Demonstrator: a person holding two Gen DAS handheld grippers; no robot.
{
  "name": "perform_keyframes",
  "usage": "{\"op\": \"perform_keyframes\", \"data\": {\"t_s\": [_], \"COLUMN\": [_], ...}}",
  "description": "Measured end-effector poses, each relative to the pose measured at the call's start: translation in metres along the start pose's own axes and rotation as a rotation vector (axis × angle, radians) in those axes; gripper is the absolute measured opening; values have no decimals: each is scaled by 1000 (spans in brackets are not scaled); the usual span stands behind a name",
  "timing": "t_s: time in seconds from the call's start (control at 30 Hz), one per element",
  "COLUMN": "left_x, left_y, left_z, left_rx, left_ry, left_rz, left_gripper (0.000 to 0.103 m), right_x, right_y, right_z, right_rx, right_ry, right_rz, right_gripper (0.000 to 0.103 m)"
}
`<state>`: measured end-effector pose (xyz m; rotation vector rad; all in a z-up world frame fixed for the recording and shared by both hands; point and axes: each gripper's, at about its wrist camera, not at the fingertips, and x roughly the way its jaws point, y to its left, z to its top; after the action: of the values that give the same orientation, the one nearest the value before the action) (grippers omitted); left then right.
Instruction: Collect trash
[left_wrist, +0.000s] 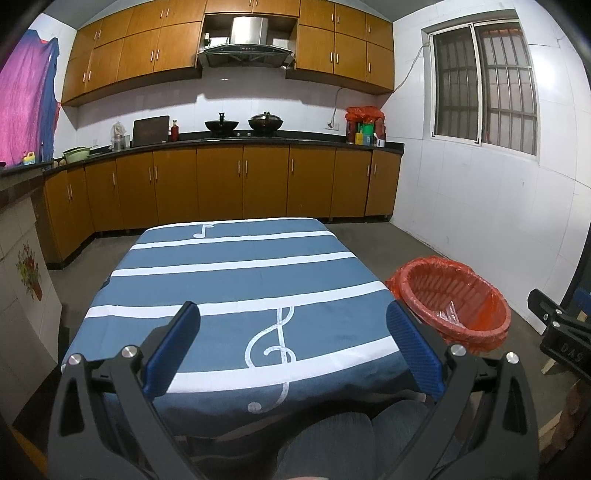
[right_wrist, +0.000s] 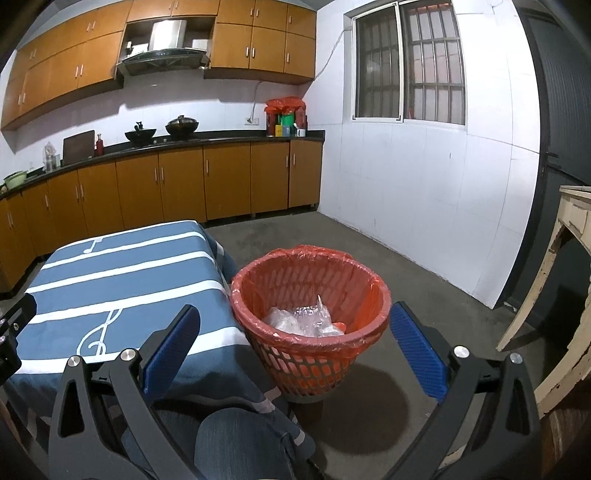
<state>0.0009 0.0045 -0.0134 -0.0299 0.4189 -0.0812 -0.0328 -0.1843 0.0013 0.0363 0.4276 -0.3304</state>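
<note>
A red mesh waste basket (right_wrist: 310, 354) lined with an orange-red bag stands on the floor right of the table; clear crumpled plastic trash (right_wrist: 303, 319) lies inside it. The basket also shows in the left wrist view (left_wrist: 452, 299) with a bit of plastic (left_wrist: 448, 310) in it. My left gripper (left_wrist: 293, 321) is open and empty above the near end of the table (left_wrist: 236, 280), which has a blue cloth with white stripes and music notes. My right gripper (right_wrist: 295, 325) is open and empty, held in front of the basket.
Brown kitchen cabinets (left_wrist: 221, 181) and a counter with woks run along the far wall. A white tiled wall with a barred window (right_wrist: 410, 62) is on the right. A worn cream wooden frame (right_wrist: 565, 295) stands at the far right. The person's knees (right_wrist: 236, 439) are below the grippers.
</note>
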Motion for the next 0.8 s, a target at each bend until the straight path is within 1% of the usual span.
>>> {"op": "perform_keyframes", "data": {"t_s": [0.37,0.8], "left_x": [-3,-3], "left_y": [-3,-2], "left_z": [-5,-3], "left_rx": [12,6], "left_ry": [-1,-1], "left_rz": [16,26], "left_gripper": [99,99], "right_x": [-1,-1], "right_y": [0,1], "right_z": [0,0], "right_rx": [0,-1], "right_ry": [1,0], "right_rz": [1,0], "right_gripper": [101,101]}}
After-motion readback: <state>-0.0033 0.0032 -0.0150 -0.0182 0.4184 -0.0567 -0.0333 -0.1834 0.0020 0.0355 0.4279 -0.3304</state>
